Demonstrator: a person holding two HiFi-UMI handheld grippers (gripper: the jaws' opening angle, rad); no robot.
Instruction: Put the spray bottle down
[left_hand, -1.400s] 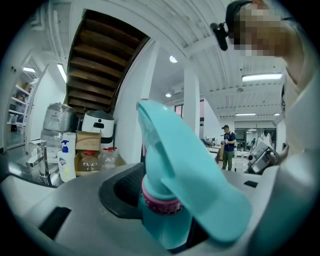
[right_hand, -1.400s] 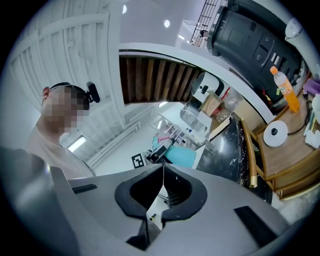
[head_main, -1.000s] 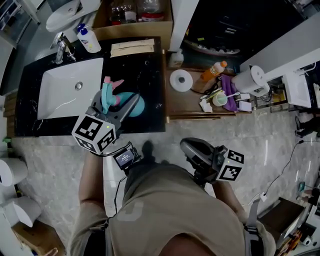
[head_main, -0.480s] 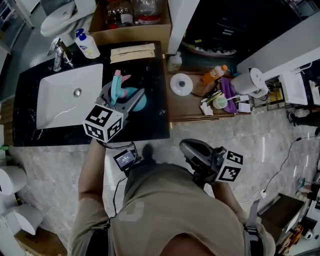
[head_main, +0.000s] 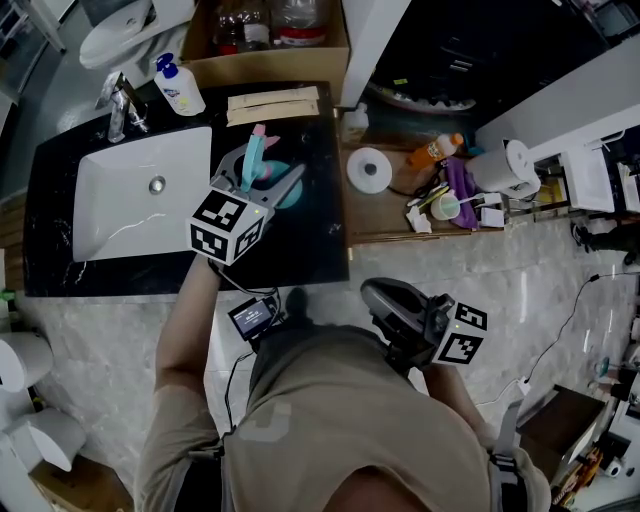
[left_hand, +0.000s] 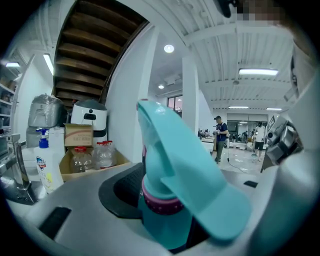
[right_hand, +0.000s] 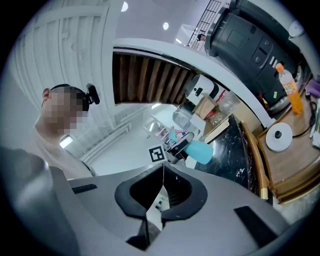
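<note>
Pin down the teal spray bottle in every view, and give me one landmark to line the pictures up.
Head view: spray bottle upper centre-left, over the black counter, right of the white sink.
Left gripper view: spray bottle fills the centre, close up.
Right gripper view: spray bottle small, just right of centre.
Shared landmark: cardboard box at the counter's back; also and.
</note>
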